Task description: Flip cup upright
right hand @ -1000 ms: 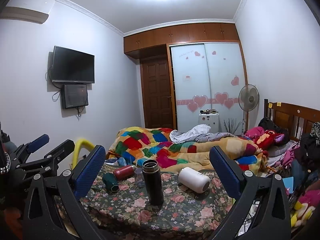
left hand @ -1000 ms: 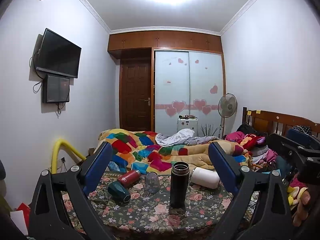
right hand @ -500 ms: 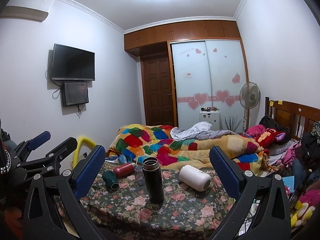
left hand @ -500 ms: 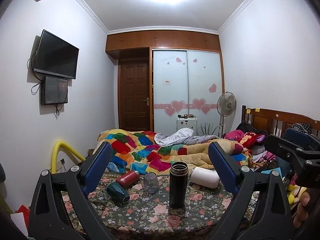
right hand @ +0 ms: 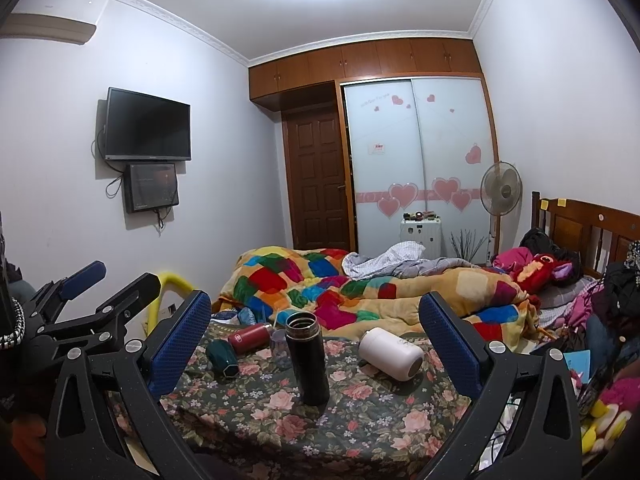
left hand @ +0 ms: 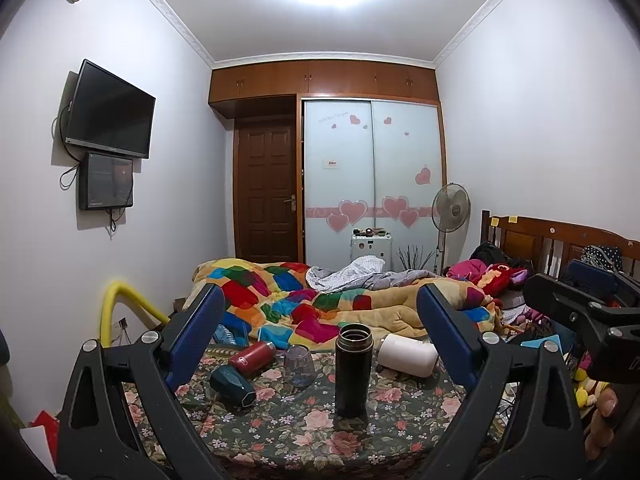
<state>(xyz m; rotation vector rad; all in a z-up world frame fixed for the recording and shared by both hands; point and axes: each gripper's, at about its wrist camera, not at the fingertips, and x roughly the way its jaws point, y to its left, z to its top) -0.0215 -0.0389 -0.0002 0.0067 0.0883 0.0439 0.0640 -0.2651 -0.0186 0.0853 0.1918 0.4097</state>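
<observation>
A tall black flask (left hand: 353,368) (right hand: 307,358) stands upright and uncapped in the middle of the floral table. A white cup (left hand: 407,355) (right hand: 391,353) lies on its side to its right. A red flask (left hand: 253,357) (right hand: 248,332) and a dark green cup (left hand: 233,385) (right hand: 222,355) lie on their sides to the left. A clear tumbler (left hand: 298,365) stands upside down behind the black flask. My left gripper (left hand: 318,338) and right gripper (right hand: 316,340) are both open and empty, held back from the table.
The table has a dark floral cloth (left hand: 296,432). Behind it is a bed with a colourful patchwork quilt (left hand: 320,304). A yellow pipe (left hand: 120,300) stands at the left. Clothes and toys pile at the right (right hand: 560,280).
Both views have shifted slightly; the objects on the table have not moved. Both grippers stay open.
</observation>
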